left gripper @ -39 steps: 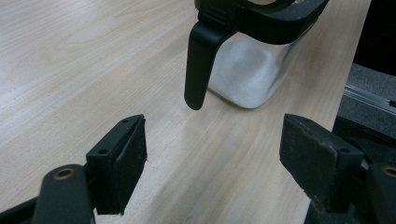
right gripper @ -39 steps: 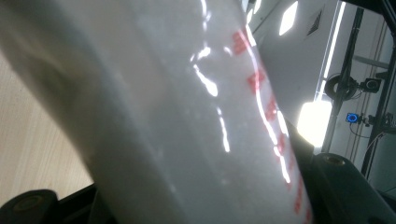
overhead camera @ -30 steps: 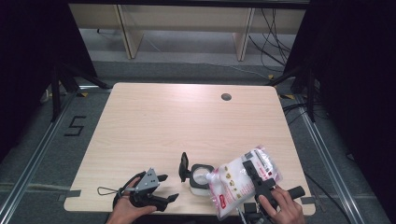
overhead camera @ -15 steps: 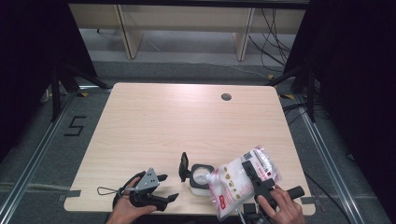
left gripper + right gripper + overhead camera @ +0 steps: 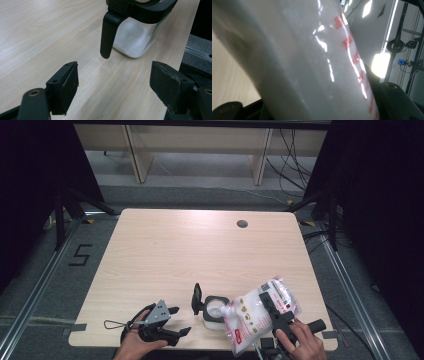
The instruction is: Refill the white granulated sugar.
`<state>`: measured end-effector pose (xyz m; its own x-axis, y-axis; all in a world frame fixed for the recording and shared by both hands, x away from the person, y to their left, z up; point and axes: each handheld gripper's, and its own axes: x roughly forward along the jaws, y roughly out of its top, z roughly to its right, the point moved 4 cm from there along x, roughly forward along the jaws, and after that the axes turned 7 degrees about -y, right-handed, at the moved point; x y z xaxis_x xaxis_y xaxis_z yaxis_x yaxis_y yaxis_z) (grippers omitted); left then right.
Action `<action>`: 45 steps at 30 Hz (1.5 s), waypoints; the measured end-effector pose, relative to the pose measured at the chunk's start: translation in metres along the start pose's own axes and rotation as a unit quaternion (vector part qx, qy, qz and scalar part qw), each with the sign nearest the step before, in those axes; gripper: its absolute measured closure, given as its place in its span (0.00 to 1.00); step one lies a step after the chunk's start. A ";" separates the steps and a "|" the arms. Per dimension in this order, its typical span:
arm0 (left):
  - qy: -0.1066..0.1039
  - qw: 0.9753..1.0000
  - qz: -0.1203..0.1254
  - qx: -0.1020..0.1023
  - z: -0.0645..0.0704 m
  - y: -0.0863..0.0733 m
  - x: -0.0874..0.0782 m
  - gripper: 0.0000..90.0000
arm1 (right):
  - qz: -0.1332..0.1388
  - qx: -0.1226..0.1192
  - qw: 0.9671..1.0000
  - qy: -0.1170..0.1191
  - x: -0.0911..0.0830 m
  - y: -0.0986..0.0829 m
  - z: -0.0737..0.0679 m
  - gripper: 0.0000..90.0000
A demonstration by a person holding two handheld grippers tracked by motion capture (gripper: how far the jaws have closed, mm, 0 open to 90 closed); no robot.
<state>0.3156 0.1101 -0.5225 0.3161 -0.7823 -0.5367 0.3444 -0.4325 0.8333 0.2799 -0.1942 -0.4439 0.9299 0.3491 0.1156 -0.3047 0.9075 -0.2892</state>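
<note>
**Bag tipped over the jar, left gripper waiting**

The bag (image 5: 260,315) hangs near the table's front edge, tilted with its lower corner over the open mouth of the jar (image 5: 214,310). It is a soft plastic pouch of white grains with red print, and it probably weighs enough to sag and shift as the contents run. Film like this is slick and folds under pressure, so a hold across the upper body, where the grains back the film, looks safer than a pinch on an empty corner. The right gripper (image 5: 272,309) has it just there: its jaws are clamped across the bag's middle, and in the right gripper view the pouch (image 5: 312,62) bulges between them (glare hides the print's wording).

The jar is small, clear-walled, with a black rim and a black flip lid (image 5: 197,298) standing open on its left. In the left gripper view its glass (image 5: 132,40) already shows a layer of white grains, and the black handle (image 5: 108,32) hangs down the near side. Glass and a narrow base suggest it could slide or tip if nudged; the handle or the black collar seems the firmest place to steady it.

The left gripper (image 5: 167,322) rests on the table (image 5: 175,250) beside the jar, apart from it, jaws spread wide and holding nothing.
</note>
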 end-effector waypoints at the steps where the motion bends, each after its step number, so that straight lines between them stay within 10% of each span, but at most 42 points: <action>1: 0.006 1.000 -0.001 -0.009 0.001 -0.001 0.000 0.25 | 0.004 0.000 1.000 -0.003 0.000 0.000 0.000 0.55; 45: 0.004 1.000 -0.001 -0.009 0.001 0.000 0.000 0.25 | 0.003 -0.010 1.000 -0.003 0.000 0.001 0.002 0.55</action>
<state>0.3142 0.1096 -0.5227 0.3220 -0.7778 -0.5398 0.3607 -0.4263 0.8295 0.2790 -0.1928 -0.4424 0.9269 0.3555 0.1206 -0.3054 0.9009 -0.3084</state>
